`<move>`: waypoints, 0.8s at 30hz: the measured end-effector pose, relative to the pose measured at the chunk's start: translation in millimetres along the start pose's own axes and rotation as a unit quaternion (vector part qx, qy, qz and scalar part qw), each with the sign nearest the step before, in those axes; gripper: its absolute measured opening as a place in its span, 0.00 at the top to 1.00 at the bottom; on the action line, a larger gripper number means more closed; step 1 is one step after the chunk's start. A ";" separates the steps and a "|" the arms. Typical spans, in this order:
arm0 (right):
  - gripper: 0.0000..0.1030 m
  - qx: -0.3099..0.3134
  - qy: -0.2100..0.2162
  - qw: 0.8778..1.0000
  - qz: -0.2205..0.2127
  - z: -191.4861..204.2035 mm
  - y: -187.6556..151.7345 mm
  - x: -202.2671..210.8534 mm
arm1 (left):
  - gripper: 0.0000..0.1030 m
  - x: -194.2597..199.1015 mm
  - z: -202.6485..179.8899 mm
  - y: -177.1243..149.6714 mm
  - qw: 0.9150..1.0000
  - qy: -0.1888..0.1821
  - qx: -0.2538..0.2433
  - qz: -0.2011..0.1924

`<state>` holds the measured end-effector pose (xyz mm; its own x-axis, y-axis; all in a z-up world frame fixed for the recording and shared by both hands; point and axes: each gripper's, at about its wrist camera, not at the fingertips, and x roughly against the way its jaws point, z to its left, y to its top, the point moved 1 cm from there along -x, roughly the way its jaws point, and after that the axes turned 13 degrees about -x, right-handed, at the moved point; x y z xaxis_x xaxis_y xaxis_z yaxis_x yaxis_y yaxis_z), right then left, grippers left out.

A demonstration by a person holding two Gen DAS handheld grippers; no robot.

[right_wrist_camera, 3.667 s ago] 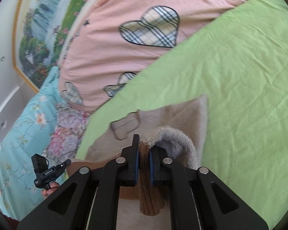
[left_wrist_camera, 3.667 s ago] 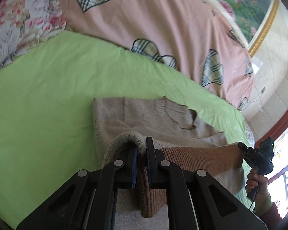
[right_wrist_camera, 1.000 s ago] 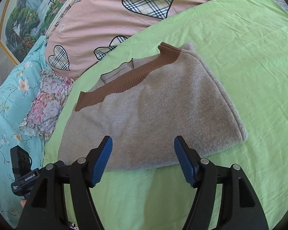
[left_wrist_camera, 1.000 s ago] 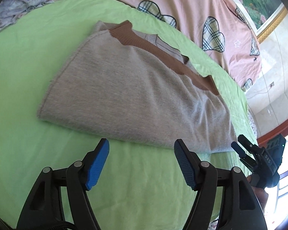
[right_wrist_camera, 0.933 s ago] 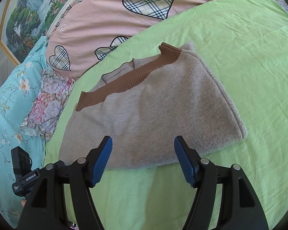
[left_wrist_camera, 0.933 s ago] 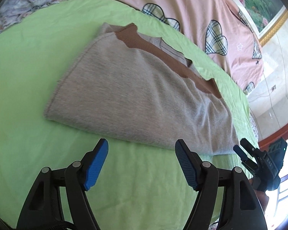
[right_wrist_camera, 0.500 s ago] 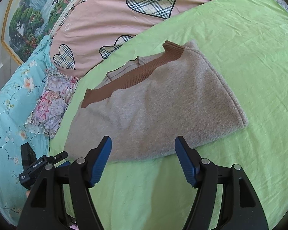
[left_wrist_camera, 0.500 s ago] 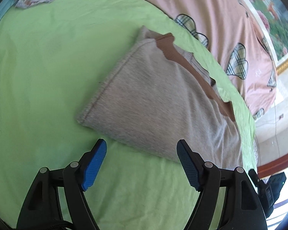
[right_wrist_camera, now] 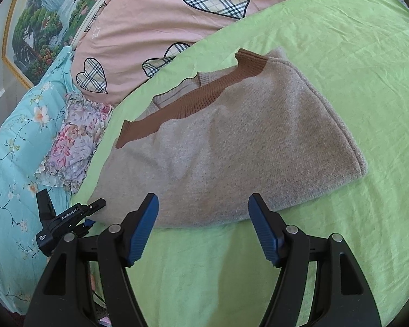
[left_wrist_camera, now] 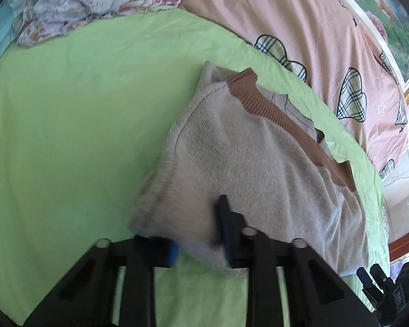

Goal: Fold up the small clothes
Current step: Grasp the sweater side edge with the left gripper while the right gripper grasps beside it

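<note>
Now left gripper [left_wrist_camera: 201, 241] is closing on the folded sweater's [right_wrist_camera: 231, 147] near-left corner, long axis running crosswise, while right gripper [right_wrist_camera: 203, 227] is hanging wide open, empty.

You can make out small white lettering along the black body of your left gripper [right_wrist_camera: 94, 207], seen at the near left of the right wrist view, but it is too small to read with certainty. Nothing else carries readable text.

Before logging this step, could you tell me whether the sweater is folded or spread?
Folded: the sweater lies doubled, brown hem by its collar.
</note>
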<state>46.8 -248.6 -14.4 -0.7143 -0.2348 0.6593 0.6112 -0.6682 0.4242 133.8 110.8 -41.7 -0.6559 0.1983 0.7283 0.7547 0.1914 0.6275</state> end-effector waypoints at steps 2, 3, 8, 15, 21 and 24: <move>0.33 0.002 -0.001 1.000 -0.004 -1.3 0.9 1.3 | 0.91 4.7 -7.1 5.6 1.000 0.001 -0.024 -0.013; 0.33 0.002 -0.001 1.000 -0.005 -2.4 2.2 1.9 | 0.92 7.7 -13.6 8.8 0.999 0.001 -0.038 -0.018; 0.33 -0.006 0.015 1.000 -0.003 -9.9 13.1 2.9 | 0.93 25.1 -60.0 25.1 0.993 -0.028 -0.102 -0.052; 0.33 -0.036 0.078 0.996 0.034 -20.1 42.5 -6.7 | 0.93 25.9 -150.5 32.6 0.972 -0.106 -0.196 -0.071; 0.34 -0.049 0.132 0.983 0.120 -11.2 75.8 -50.3 | 0.93 -7.8 -184.3 12.9 0.965 -0.119 -0.232 -0.031; 0.34 -0.033 0.149 0.976 0.153 10.6 88.2 -79.8 | 0.93 -16.8 -187.1 4.3 0.964 -0.117 -0.239 -0.018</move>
<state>161.3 -281.3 -23.0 -0.5756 -0.6188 0.5346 0.7949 -0.5768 0.1882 150.9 -71.6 0.3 -0.6251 0.4225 0.6563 0.6154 -0.2505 0.7474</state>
